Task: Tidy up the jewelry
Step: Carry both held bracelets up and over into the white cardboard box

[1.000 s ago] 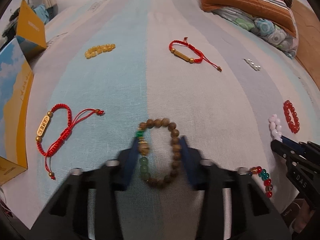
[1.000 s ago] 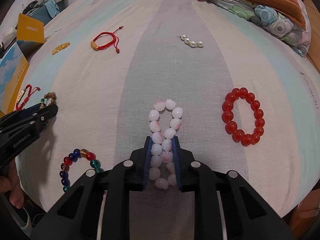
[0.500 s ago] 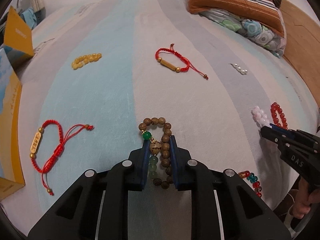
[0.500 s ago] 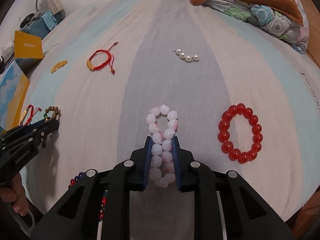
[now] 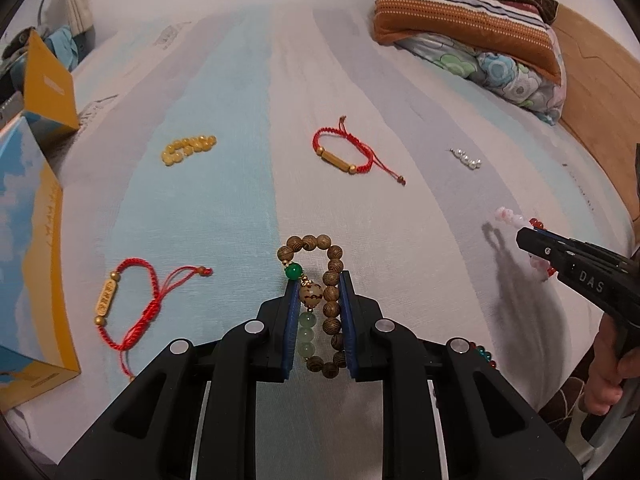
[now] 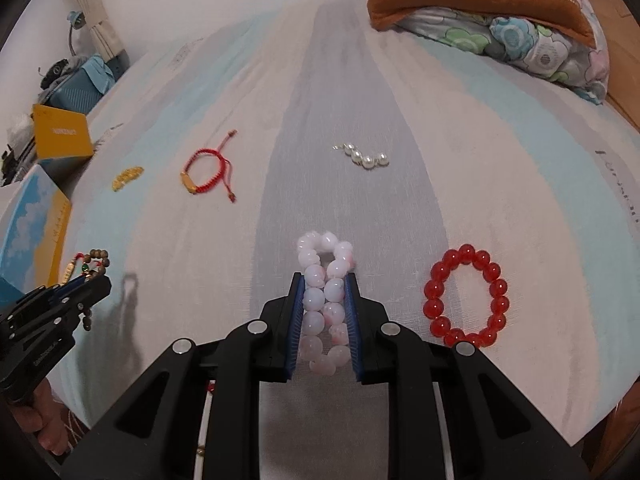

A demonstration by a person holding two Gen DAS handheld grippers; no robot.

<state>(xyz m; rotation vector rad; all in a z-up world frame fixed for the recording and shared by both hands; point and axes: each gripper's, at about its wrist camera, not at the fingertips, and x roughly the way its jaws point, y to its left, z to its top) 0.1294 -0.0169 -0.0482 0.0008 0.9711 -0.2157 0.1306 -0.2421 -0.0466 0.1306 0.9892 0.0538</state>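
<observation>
Left claw (image 5: pixel 316 320) clamped on wood bead bracelet (image 5: pixel 320 304), right claw (image 6: pixel 324 320) clamped on pink bead bracelet (image 6: pixel 326 300), both w/ far loops poking out above bed (image 6: pixel 440 120). Risk: round beads rolling out of pads, dropping near bed edge.

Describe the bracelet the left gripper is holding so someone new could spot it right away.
On the striped bedsheet, find the left gripper at the near edge. Pinched between its blue pads is the wooden bead bracelet. Unlike the red cord bracelets nearby, it has brown beads plus green ones and one pale speckled bead.
</observation>
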